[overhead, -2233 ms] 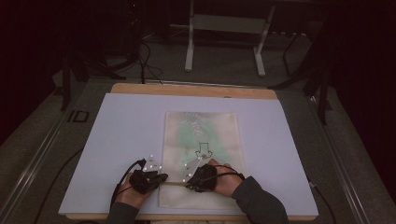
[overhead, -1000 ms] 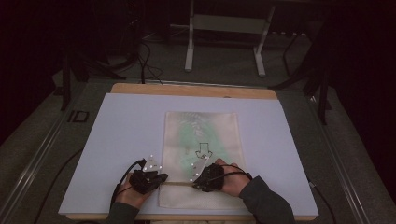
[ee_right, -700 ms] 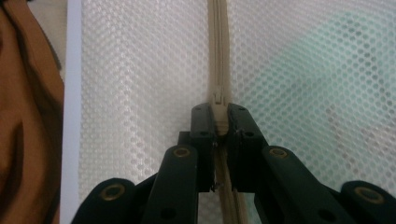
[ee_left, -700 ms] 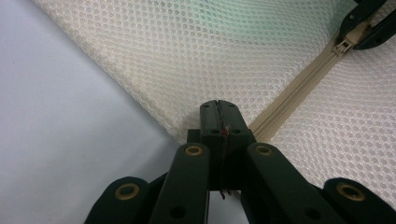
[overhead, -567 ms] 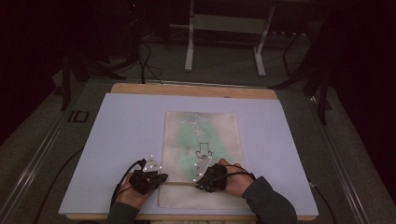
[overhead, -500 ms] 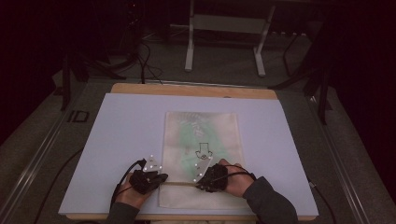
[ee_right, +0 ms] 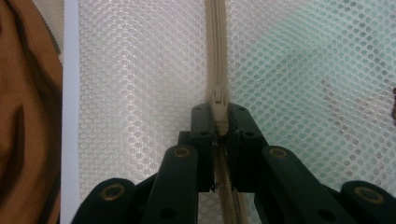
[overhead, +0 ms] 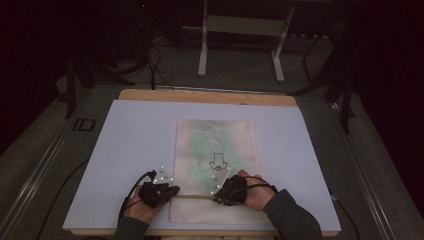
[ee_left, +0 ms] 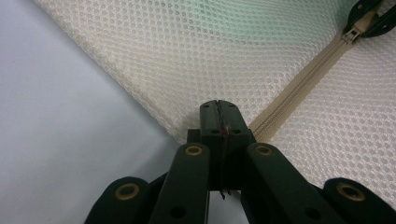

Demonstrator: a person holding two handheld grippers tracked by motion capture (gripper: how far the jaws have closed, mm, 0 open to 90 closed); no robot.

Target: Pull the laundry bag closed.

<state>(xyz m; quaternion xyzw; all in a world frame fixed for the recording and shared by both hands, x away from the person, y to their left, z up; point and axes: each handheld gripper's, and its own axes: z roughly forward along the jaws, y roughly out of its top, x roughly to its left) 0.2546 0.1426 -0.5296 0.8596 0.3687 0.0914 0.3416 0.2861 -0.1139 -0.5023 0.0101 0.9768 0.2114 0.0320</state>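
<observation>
I see a rectangular cream mesh bag (overhead: 216,165) lying flat, long axis running away from me. My right hand-held gripper (ee_right: 219,122) pinches its zipper pull (ee_right: 219,105); my left hand-held gripper (ee_left: 218,116) clenches the zipper's end (ee_left: 261,128).

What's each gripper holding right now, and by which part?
Right gripper pinches the beige zipper pull of the cream mesh bag; left gripper clamps the bag's edge at the zipper's end.

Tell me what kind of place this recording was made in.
Probably a lab or recording workspace: a foam-covered table in a dark room, cables trailing over the floor, and a metal stand behind it.
</observation>
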